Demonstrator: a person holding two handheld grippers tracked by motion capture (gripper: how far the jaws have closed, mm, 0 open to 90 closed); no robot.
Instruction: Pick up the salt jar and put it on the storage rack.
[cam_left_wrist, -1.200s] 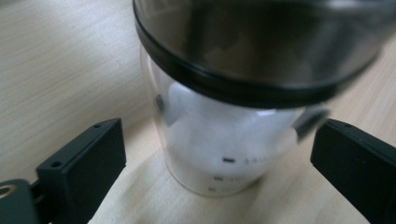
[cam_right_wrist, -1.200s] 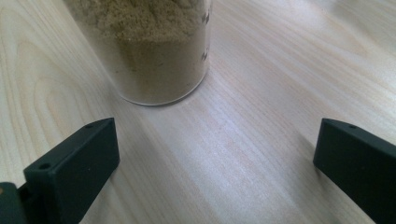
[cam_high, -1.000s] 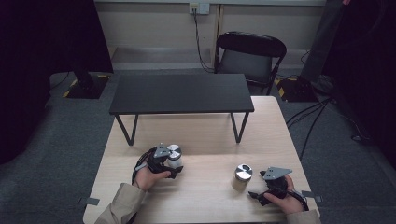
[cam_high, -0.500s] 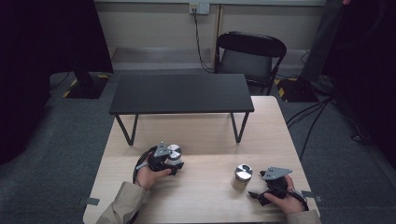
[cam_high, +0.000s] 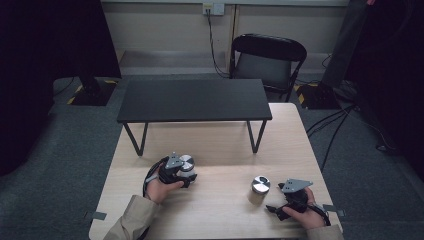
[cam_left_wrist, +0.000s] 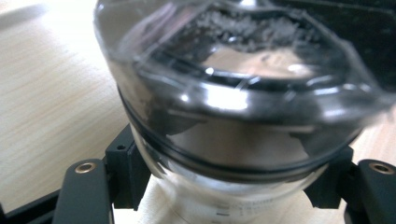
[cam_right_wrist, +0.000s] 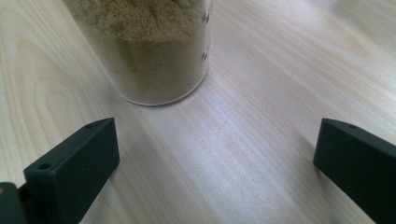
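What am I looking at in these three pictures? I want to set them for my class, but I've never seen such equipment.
A person sits at a wooden table with a hand-held grasping tool in each hand. The high view comes from a fixed camera above. There the left tool grips a glass jar with a metal lid, and the right tool rests near a second jar. The other two pictures come from cameras riding on the tools. The left gripper view shows the held jar up close between black jaws. The right gripper view shows open jaws, with the second jar, holding tan powder, just ahead on the wood. A small black bench stands farther back.
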